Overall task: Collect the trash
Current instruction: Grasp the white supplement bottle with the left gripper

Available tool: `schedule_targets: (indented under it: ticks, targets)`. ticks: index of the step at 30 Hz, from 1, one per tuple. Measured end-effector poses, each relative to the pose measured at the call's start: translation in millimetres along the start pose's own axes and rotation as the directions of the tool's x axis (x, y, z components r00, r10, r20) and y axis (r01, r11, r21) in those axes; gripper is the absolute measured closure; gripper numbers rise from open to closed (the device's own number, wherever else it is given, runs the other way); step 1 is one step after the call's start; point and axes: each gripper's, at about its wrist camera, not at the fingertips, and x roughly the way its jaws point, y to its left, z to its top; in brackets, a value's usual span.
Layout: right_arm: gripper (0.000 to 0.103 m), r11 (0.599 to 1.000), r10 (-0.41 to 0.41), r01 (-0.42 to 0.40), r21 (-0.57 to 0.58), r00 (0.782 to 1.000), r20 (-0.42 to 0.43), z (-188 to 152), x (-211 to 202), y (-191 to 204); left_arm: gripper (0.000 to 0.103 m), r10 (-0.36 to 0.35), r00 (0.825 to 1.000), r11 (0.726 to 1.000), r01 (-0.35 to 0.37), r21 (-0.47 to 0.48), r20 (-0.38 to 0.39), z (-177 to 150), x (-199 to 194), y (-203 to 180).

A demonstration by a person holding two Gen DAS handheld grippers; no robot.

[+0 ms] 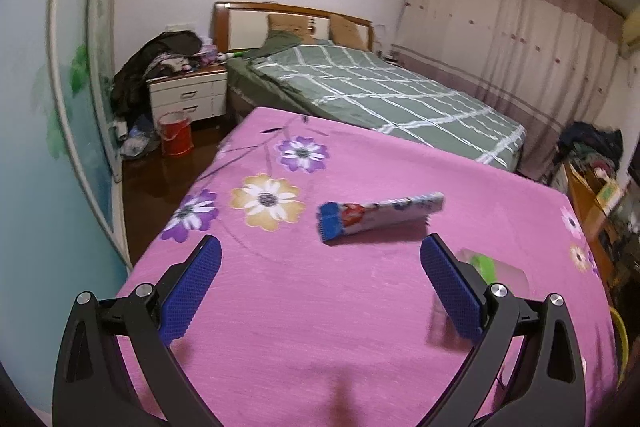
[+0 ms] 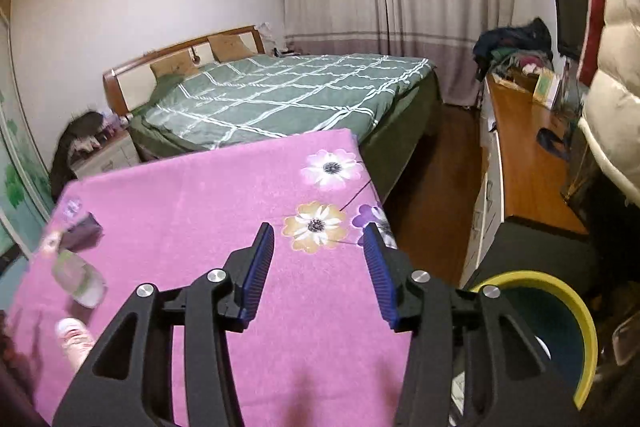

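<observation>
A blue, white and red snack wrapper (image 1: pixel 378 215) lies on the pink flowered cloth (image 1: pixel 320 307) of a table. My left gripper (image 1: pixel 320 251) is open and empty, just short of the wrapper. A clear plastic piece with a green part (image 1: pixel 486 267) lies behind its right finger; it also shows blurred in the right wrist view (image 2: pixel 80 277), beside a dark wrapper (image 2: pixel 82 229). My right gripper (image 2: pixel 320 231) is open and empty over the cloth's right part. A yellow-rimmed bin (image 2: pixel 560 323) stands on the floor at the table's right.
A bed with a green checked cover (image 1: pixel 368 87) stands beyond the table. A nightstand (image 1: pixel 188 95) piled with clothes and a red bucket (image 1: pixel 174 135) are at the far left. A wooden desk (image 2: pixel 528 163) with clutter runs along the right wall.
</observation>
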Motion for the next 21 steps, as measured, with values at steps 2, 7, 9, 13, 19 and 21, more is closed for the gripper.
schedule_targets:
  ticks: [2,7,9,13,19,21]
  targets:
    - [0.058,1.0,-0.016,0.016,-0.021,1.0,-0.025,-1.8,4.7,3.7,0.005,-0.011,1.0,0.999,0.011,0.035,-0.008,-2.0,0.8,-7.9]
    - [0.054,0.999,-0.049,0.05,0.018,0.996,-0.075,-2.2,19.0,2.0,0.005,-0.146,0.984,0.978,0.159,0.134,-0.1,-14.6,-10.4,-43.8]
    - [0.054,0.998,-0.047,0.05,0.039,0.996,-0.081,-3.0,20.7,-3.9,0.005,-0.227,0.964,0.95,0.251,0.185,-0.138,-23.2,-23.4,-63.7]
    - [0.054,0.998,-0.039,0.043,0.043,0.995,-0.088,-6.3,22.2,-7.7,0.005,-0.356,0.909,0.858,0.41,0.31,-0.217,-43.5,-51.0,-111.1]
    - [0.054,0.999,-0.035,0.038,0.035,0.996,-0.079,-8.7,22.3,-8.4,0.005,-0.358,0.9,0.799,0.433,0.418,-0.249,-58.7,-60.5,-156.4]
    - [0.054,0.999,-0.033,0.036,0.037,0.996,-0.079,-8.5,21.4,-8.5,0.005,-0.347,0.898,0.8,0.434,0.415,-0.272,-62.6,-53.2,-162.5]
